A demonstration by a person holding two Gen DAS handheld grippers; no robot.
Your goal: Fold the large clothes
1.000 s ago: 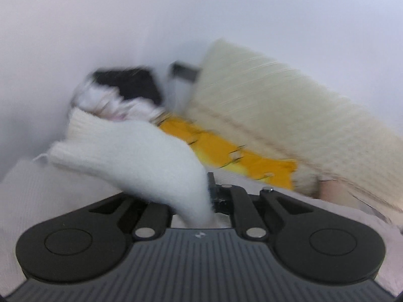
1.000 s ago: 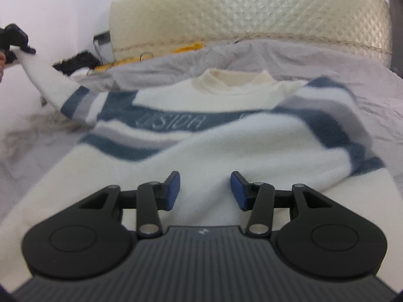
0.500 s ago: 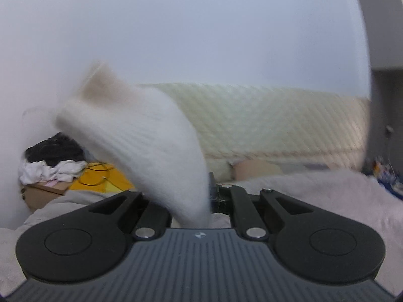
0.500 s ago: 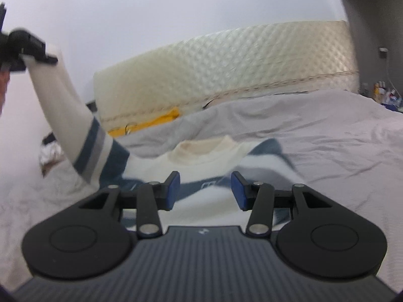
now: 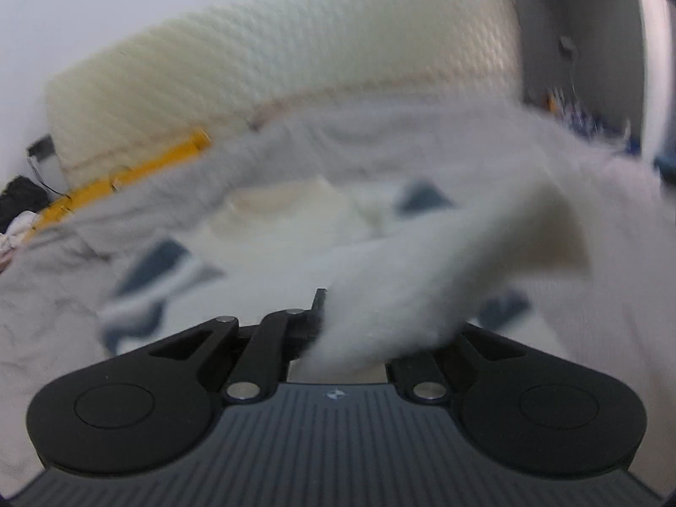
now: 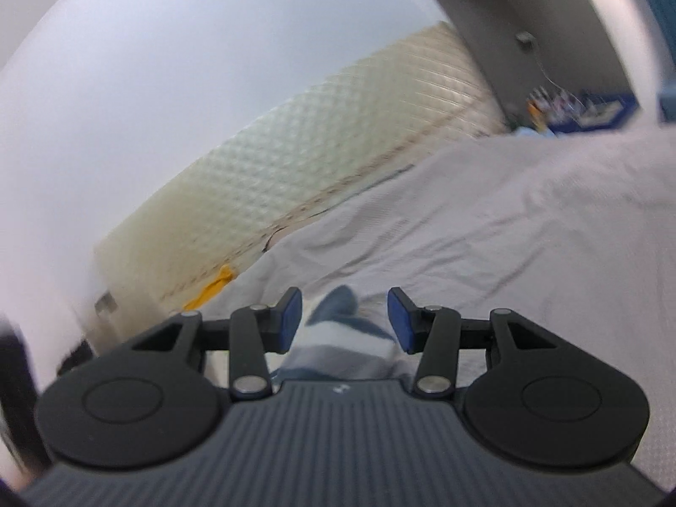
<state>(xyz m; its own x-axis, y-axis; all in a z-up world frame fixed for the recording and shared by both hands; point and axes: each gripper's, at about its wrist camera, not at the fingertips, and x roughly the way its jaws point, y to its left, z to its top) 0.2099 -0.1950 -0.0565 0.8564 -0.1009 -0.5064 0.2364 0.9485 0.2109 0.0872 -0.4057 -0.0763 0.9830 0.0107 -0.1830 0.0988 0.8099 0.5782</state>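
A cream sweater with blue and grey stripes (image 5: 270, 249) lies spread on the grey bed cover (image 5: 50, 295), collar toward the headboard. My left gripper (image 5: 333, 329) is shut on the sweater's cream sleeve cuff (image 5: 448, 270), which drapes blurred to the right above the sweater's body and hides the fingertips. In the right wrist view my right gripper (image 6: 344, 321) stands open, tilted, with its blue pads (image 6: 291, 319) apart. A striped part of the sweater (image 6: 338, 329) shows below and between the jaws, untouched by the pads as far as I can see.
A quilted cream headboard (image 5: 295, 55) runs along the back against a white wall. A yellow cloth (image 5: 126, 177) and a pile of dark and white clothes (image 5: 17, 211) sit at the left. Small cluttered items (image 6: 566, 105) stand at the far right beyond the bed.
The left gripper has swung the sleeve from the left side, up and over, across to the right above the sweater. The right gripper's view has lifted and rolled, so most of the sweater has left its view.
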